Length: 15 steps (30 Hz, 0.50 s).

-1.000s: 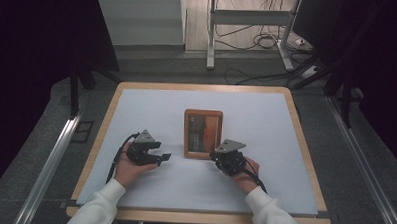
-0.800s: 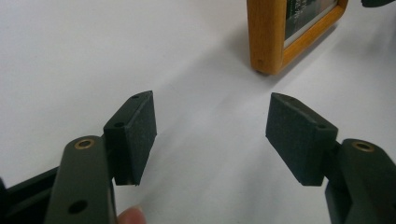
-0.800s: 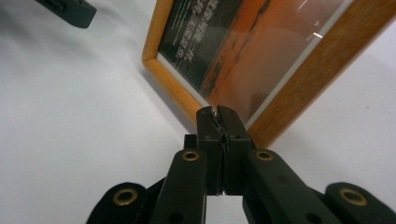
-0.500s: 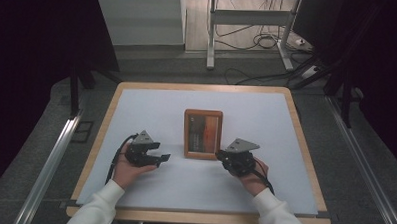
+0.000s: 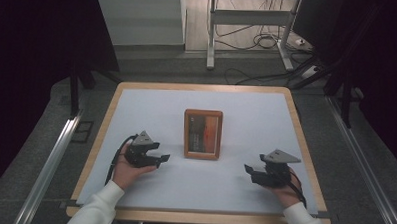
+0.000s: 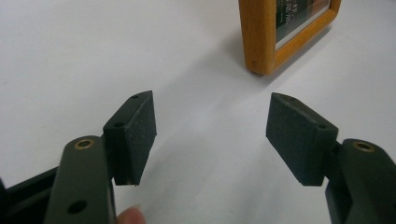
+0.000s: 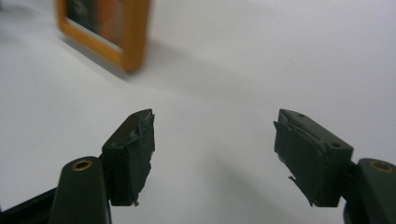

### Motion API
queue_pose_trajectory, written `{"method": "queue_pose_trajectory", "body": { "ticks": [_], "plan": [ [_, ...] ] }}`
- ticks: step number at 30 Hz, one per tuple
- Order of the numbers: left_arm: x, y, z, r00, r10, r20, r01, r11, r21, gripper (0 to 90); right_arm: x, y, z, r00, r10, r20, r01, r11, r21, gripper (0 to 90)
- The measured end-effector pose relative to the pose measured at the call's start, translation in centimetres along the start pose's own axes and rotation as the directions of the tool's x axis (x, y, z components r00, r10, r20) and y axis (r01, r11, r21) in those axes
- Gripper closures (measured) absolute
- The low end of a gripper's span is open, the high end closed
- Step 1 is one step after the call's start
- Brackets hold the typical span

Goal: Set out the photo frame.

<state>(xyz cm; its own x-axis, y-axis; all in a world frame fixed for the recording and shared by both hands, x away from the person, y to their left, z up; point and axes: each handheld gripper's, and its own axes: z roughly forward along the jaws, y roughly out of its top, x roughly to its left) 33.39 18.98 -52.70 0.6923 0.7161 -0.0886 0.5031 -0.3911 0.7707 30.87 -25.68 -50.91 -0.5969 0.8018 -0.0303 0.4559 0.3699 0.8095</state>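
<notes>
A wooden picture frame (image 5: 202, 134) lies flat at the middle of the white table top (image 5: 246, 113). Its corner shows at the top in the left gripper view (image 6: 261, 42), and blurred at the top left in the right gripper view (image 7: 112, 28). My left gripper (image 5: 161, 159) rests to the left of the frame, open, with nothing between its pads (image 6: 135, 133). My right gripper (image 5: 250, 172) sits well to the right of the frame near the front edge. Its jaws have just been opening and stand open and empty, bare table between the pads (image 7: 303, 154).
A wooden rim (image 5: 111, 109) borders the white table top. Metal rails (image 5: 49, 162) run along both sides of the table. Behind it stand a metal stand (image 5: 211, 37) and cables on the floor.
My right gripper has let go of the frame's lower right corner and moved away to the right, toward the front edge. The left gripper and the frame have stayed put.
</notes>
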Motion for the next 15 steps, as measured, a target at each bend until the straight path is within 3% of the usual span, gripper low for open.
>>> {"method": "queue_pose_trajectory", "body": {
  "ticks": [5, 8, 15],
  "plan": [
    [-0.5, -0.3, -0.5, 0.9999, 0.003, -0.010, -0.003, 1.0000, -0.003, 32.5, -1.9, -1.5, -2.0, 0.9975, 0.047, 0.052, -0.046, 0.998, -0.032, 29.2],
    [-0.6, -0.6, -0.7, 0.9999, -0.001, -0.014, 0.001, 1.0000, -0.004, 32.5, -2.5, -1.9, -2.4, 0.9961, 0.070, 0.053, -0.068, 0.997, -0.040, 29.2],
    [-0.6, -0.7, -0.5, 0.9999, 0.008, -0.012, -0.008, 0.9999, 0.013, 32.5, -2.3, -1.9, -1.8, 0.9982, 0.043, 0.042, -0.042, 0.999, -0.024, 29.0]
  ]
}}
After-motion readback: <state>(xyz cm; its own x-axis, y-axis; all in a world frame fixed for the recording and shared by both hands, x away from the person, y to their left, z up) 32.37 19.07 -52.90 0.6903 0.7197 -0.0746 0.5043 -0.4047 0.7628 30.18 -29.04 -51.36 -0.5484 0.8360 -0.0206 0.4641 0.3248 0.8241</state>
